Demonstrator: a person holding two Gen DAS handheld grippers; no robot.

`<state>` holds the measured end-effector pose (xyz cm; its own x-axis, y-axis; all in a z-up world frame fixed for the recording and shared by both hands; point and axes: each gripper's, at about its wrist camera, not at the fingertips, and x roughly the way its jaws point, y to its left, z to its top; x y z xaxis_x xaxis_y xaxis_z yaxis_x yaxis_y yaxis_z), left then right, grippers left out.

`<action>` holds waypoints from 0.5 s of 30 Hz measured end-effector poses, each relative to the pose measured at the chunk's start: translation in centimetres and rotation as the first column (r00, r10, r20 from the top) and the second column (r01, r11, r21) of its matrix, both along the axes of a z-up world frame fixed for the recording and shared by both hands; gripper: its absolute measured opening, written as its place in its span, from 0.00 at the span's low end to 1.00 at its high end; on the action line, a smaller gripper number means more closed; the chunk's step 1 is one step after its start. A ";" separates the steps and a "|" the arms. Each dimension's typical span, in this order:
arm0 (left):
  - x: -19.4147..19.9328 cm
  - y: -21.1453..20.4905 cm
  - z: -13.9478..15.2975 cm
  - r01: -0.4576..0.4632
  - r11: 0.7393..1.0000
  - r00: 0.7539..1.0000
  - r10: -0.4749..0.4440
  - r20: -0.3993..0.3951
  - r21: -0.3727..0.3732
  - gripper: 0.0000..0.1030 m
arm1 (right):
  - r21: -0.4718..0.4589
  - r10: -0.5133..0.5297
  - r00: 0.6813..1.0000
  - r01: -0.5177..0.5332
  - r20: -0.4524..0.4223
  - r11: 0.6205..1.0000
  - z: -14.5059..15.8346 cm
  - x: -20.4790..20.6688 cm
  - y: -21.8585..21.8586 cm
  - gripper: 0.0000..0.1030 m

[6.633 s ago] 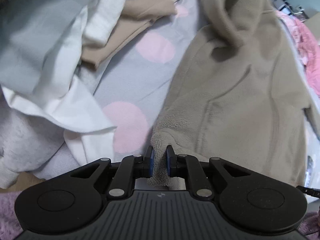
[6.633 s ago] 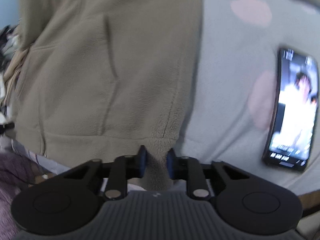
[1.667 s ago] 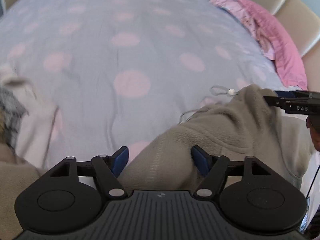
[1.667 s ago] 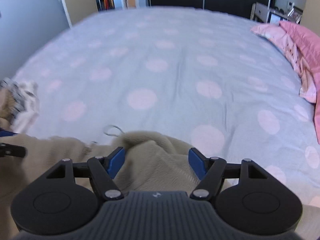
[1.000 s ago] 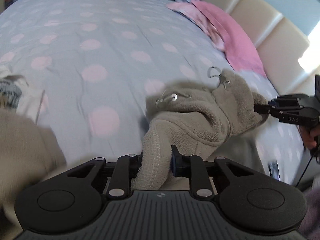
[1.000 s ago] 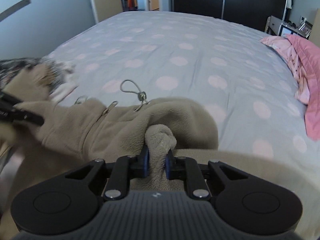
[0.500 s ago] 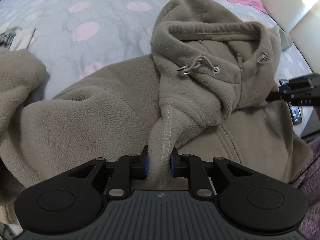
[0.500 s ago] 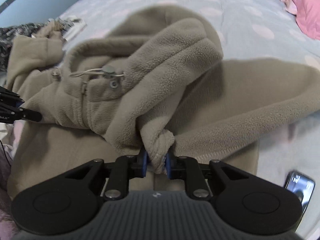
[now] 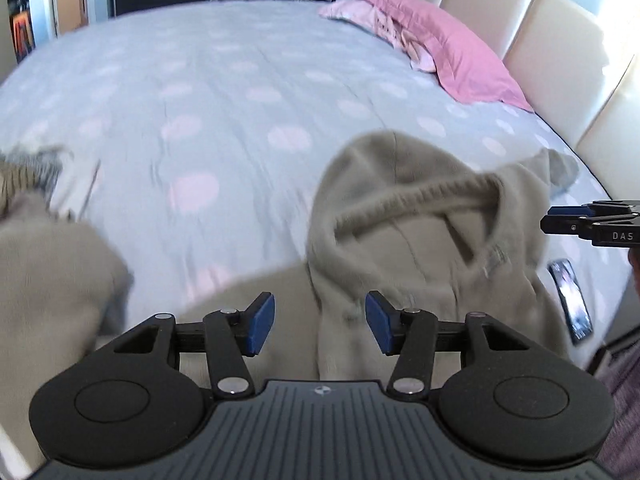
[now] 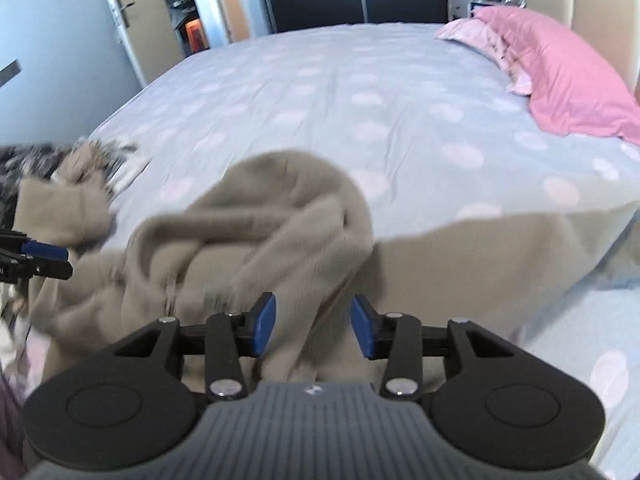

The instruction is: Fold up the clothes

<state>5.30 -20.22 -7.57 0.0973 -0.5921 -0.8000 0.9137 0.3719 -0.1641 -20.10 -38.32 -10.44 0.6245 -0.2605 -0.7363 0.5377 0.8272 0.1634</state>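
Bed, dotted grey cover, pink pillow at far right. Beige fleece hoodie spread at near edge, hood toward far side, long axis running near to far. Left gripper and right gripper both opening, pads clear of fleece between them. Risk: hood rumpled, sleeves askew, so crooked fold likely. Phone just beside hoodie; could get dragged.

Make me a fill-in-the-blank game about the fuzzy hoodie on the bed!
1. The hoodie is coloured ____.
2. The bedspread is grey with pink ____.
3. The pillow is coloured ____.
4. The thing lying beside the hoodie in the left wrist view is a ____.

Missing words: beige; dots; pink; phone
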 end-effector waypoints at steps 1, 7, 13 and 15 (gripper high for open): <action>0.1 -0.8 -0.2 0.004 1.000 1.000 -0.004 0.008 -0.006 0.48 | -0.007 -0.006 1.000 0.006 0.000 1.000 0.3 0.8 -0.2 0.47; 1.1 -5.6 -2.2 0.021 1.000 0.999 -0.021 0.039 -0.011 0.50 | -0.036 -0.025 1.000 0.025 -0.017 0.999 0.8 6.0 -1.8 0.60; -0.6 -8.7 -5.2 0.135 0.987 0.977 -0.148 0.156 0.089 0.47 | -0.072 -0.038 0.986 0.027 -0.162 0.997 -1.3 8.9 -3.5 0.60; -0.8 -8.6 -6.1 0.145 0.982 0.967 -0.167 0.195 0.119 0.41 | -0.051 -0.033 0.980 0.023 -0.196 0.998 -2.2 8.8 -3.8 0.58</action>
